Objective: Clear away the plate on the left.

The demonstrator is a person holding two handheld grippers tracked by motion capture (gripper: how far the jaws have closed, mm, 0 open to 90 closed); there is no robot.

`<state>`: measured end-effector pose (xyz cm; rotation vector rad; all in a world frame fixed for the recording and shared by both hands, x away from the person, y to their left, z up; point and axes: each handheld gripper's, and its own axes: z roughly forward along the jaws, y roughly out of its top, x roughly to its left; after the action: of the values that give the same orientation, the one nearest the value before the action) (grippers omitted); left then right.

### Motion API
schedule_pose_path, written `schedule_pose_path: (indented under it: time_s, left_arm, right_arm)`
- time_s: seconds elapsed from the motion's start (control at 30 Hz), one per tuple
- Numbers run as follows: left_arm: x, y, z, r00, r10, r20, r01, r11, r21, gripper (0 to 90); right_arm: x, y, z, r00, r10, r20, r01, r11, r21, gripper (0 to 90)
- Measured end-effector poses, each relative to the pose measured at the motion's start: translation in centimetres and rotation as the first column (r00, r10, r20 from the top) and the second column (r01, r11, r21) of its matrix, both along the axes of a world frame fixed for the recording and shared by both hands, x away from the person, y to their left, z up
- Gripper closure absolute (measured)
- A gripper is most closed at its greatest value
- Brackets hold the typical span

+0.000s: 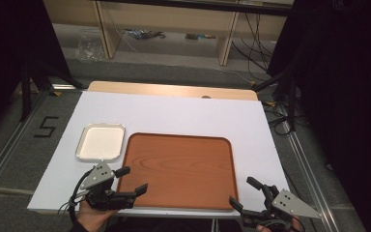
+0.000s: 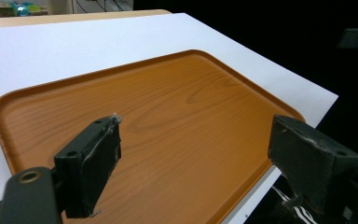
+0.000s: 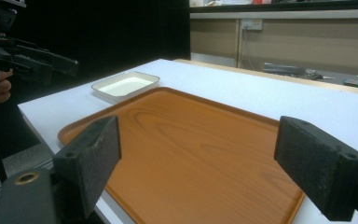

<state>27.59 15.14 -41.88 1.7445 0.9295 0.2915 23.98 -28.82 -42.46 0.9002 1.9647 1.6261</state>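
Tray [image 1: 178, 169] glossy wood-grain; dish [image 1: 101, 141] smooth white; table [image 1: 174, 113] matt white

Mark on the floor [image 1: 46, 126]: a single black "5", made of dark strips, stood on the grey floor left of the white table [image 1: 183, 113].
Position against the table: the "5" lay beside the table's left edge, well apart from it, level with its far half.
Table, brown tray [image 1: 178, 169] and white dish [image 1: 100, 141] on the table: no lettering could be read on any of them.
Items on the floor beyond the table's far edge: too small and blurred to read.
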Motion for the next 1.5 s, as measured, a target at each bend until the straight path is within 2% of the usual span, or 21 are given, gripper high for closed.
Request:
schedule_pose_path:
  time_s: [0.03,0.07,0.2,0.27,0.3,0.5,0.57,0.63,0.73,0.83,0.9,0.97,1.0,1.03,1.1,1.23,1.5]
  left_arm:
    - [0.1,0.1,0.0,0.9999,-0.009,0.008,0.009,0.9999,0.009,16.7]
    - [0.1,0.1,0.0,1.0,0.002,-0.004,-0.002,1.0,0.004,16.7]
    - [0.2,0.1,-0.1,1.0,0.003,0.0,-0.003,1.0,-0.002,16.7]
    - [0.2,0.2,0.0,1.0,-0.001,0.006,0.001,0.9999,0.011,16.7]
    - [0.2,0.2,-0.1,0.9999,0.012,-0.006,-0.012,0.9999,0.004,16.7]
    - [0.3,0.3,0.0,0.9999,0.015,-0.007,-0.015,0.9999,0.007,16.7]
    - [0.4,0.4,0.0,1.0,0.008,0.004,-0.008,0.9999,0.015,16.7]
    - [0.4,0.4,0.0,0.9997,0.023,-0.007,-0.023,0.9997,0.006,16.7]
    - [0.6,0.7,0.0,0.9998,0.022,0.004,-0.022,0.9997,0.012,16.7]
    - [0.7,0.8,-0.1,0.9988,0.046,-0.014,-0.046,0.9989,0.006,16.8]
    - [0.8,0.9,-0.1,0.9991,0.041,-0.01,-0.041,0.9991,0.007,16.8]
    - [1.0,1.1,-0.2,0.9981,0.059,-0.018,-0.059,0.9983,0.001,16.8]
    - [1.2,1.2,-0.1,0.9987,0.051,-0.006,-0.051,0.9986,0.012,16.8]
    - [1.2,1.2,-0.1,0.9975,0.069,-0.018,-0.068,0.9976,0.005,16.8]
    - [1.5,1.5,-0.1,0.9979,0.063,-0.012,-0.063,0.9979,0.013,16.9]
    - [1.9,2.0,-0.2,0.9953,0.094,-0.025,-0.093,0.9954,0.02,16.6]
    - [3.1,2.9,-0.4,0.9907,0.134,-0.024,-0.133,0.9903,0.041,16.7]
  right_arm:
    - [0.0,0.0,0.0,1.0,0.001,0.001,-0.001,1.0,0.002,15.7]
    - [0.0,0.0,0.0,1.0,0.0,0.004,0.0,1.0,0.008,15.7]
    - [0.0,0.0,0.0,1.0,-0.004,0.001,0.004,1.0,-0.005,15.7]
    - [0.0,0.0,0.0,1.0,-0.004,0.001,0.004,1.0,-0.004,15.7]
    - [0.0,0.0,0.0,1.0,-0.003,0.001,0.003,1.0,-0.005,15.7]
    - [0.0,0.0,0.0,1.0,-0.002,0.002,0.002,1.0,-0.005,15.7]
    - [0.0,0.0,0.0,1.0,-0.002,0.001,0.002,1.0,-0.005,15.7]
    - [0.0,0.0,0.0,1.0,-0.003,0.002,0.003,1.0,-0.006,15.7]
    - [0.0,0.0,0.0,1.0,-0.002,0.0,0.002,1.0,-0.005,15.7]
    - [0.0,0.0,0.0,1.0,-0.003,0.0,0.003,1.0,-0.004,15.7]
    - [0.0,0.0,0.0,1.0,-0.003,0.0,0.003,1.0,-0.004,15.7]
    - [0.0,0.0,0.0,1.0,-0.003,0.001,0.003,1.0,-0.005,15.7]
    - [0.0,0.0,0.0,1.0,-0.002,0.001,0.002,1.0,-0.005,15.8]
    - [0.0,0.0,0.0,1.0,-0.002,-0.001,0.002,1.0,-0.004,15.8]
    - [0.0,0.0,0.0,1.0,-0.002,0.0,0.002,1.0,-0.004,15.7]
    - [0.0,0.0,0.0,1.0,0.0,0.0,0.0,1.0,-0.004,15.8]
    - [0.0,0.0,0.0,1.0,-0.002,0.0,0.002,1.0,0.0,15.8]
